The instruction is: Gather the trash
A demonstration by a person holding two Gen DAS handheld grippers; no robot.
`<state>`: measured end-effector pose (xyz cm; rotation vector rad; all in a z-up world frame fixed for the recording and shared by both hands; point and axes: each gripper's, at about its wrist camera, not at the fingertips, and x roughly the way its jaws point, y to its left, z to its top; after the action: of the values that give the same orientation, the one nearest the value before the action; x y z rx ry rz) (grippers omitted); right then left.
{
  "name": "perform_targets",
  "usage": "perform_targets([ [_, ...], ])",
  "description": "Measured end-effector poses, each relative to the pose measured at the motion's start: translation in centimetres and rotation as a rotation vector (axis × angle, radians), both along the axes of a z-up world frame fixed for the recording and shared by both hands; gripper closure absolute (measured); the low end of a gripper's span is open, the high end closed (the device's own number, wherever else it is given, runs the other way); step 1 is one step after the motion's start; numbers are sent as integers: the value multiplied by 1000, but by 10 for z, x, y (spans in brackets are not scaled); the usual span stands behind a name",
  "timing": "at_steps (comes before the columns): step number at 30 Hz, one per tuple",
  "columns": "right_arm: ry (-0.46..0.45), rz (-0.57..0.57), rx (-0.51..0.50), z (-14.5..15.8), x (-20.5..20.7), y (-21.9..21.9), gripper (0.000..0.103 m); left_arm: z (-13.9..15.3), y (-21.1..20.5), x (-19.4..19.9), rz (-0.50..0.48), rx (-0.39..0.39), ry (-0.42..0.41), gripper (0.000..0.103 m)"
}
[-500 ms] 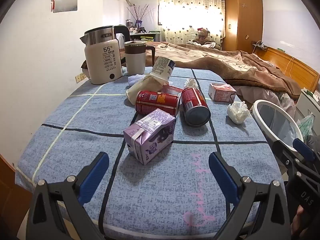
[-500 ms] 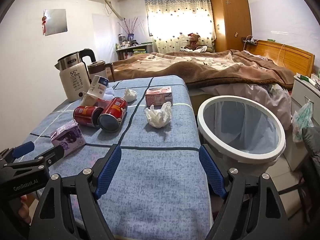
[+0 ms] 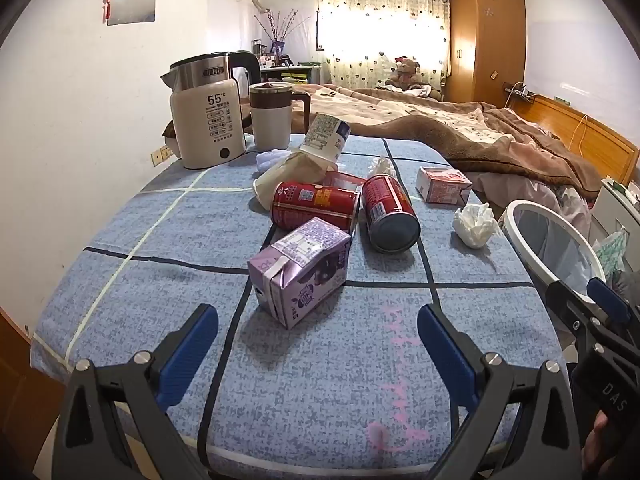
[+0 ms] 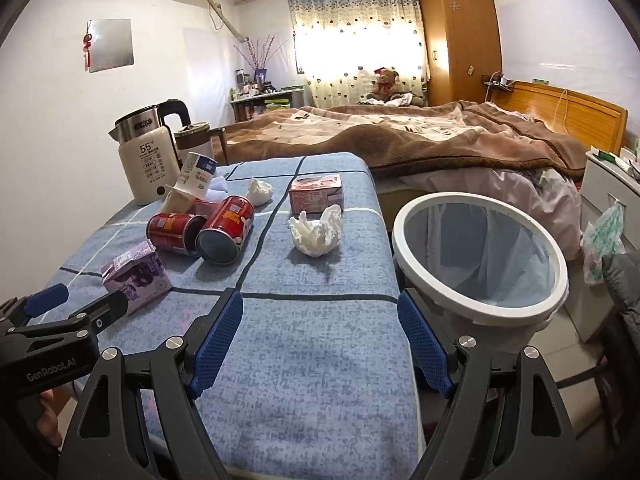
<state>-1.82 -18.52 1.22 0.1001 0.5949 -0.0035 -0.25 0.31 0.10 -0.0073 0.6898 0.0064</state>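
While both tools hang above the near edge of the blue checked tablecloth [image 3: 168, 240], neither has anything between its blue pads.

Left gripper [image 3: 318, 344]: lower centre of the left wrist view; jaws spread wide, empty, above the cloth. Just beyond it, at frame centre, lies a purple drink carton [image 3: 298, 270] on its side, apart from both pads.

Right gripper [image 4: 320, 338]: lower centre of the right wrist view; jaws spread wide, empty, above bare cloth near the table's right edge.

Trash on the cloth, left wrist view:
- two red drink cans, both on their sides: one [image 3: 316, 206] directly behind the carton, the other [image 3: 390, 214] just to its right with its dark base toward the camera;
- a crumpled white tissue [image 3: 476, 220] at centre right, near the table edge;
- a pink-and-white small carton [image 3: 442, 186] behind the tissue;
- a tilted white cup with a blue label [image 3: 324, 136] leaning on a beige paper bag [image 3: 288, 176], upper centre;
- a second white tissue wad [image 4: 259, 191], centre of the right wrist view, behind the cans.

Receptacle: round white-rimmed bin with a translucent liner [image 4: 480, 260], centre right of the right wrist view, just beside the table's right edge, below the cloth's level.

Other items, upper left: cream electric kettle marked 55 [image 3: 208, 116]; beside it, a cream jug with a brown lid [image 3: 272, 118].
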Motion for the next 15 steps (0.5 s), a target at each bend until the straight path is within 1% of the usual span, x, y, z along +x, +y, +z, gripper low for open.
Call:
perform_targets([
  [15,-3,-7,-5,-1,-2,-2,23,3,-3,-2,-7,2,-4,2],
])
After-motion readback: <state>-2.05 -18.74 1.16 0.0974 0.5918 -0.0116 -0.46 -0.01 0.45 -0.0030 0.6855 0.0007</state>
